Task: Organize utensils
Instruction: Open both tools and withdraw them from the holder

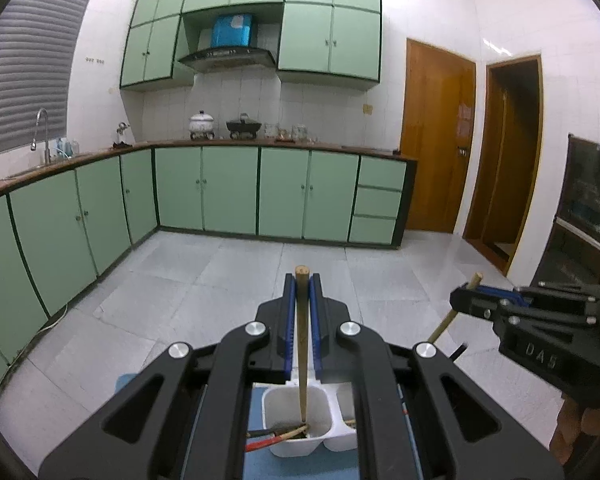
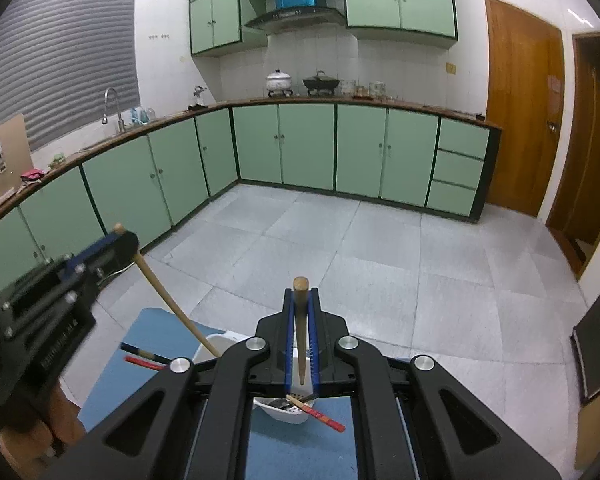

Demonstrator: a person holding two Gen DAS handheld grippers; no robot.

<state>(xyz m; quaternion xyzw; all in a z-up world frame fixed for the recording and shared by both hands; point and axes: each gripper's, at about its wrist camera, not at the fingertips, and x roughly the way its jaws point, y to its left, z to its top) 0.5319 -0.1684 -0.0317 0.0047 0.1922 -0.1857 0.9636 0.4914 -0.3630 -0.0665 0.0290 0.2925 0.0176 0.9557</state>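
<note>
Left gripper point(image 1: 302, 280), low in the centre of the left wrist view, is clamped on a wooden chopstick point(image 1: 302, 320) that runs between its blue pads, its thin end pointing down into a white utensil holder point(image 1: 324, 438) at the bottom of the frame. Red and dark chopsticks point(image 1: 276, 438) lie across that compartment's floor. At the right edge of the same view the right gripper point(image 1: 474, 286) pinches a second wooden chopstick point(image 1: 444, 324), tilted. Seen from the right wrist, that gripper point(image 2: 301, 286) sits bottom centre, jaws closed on its stick point(image 2: 300, 332) above the white holder point(image 2: 278, 412), where a red chopstick point(image 2: 320, 414) juts toward the lower right. A blue mat point(image 2: 300, 452) lies beneath the holder. Green kitchen cabinets point(image 2: 308, 144) fill the background, with a wooden door point(image 2: 520, 120) at the right.
</note>
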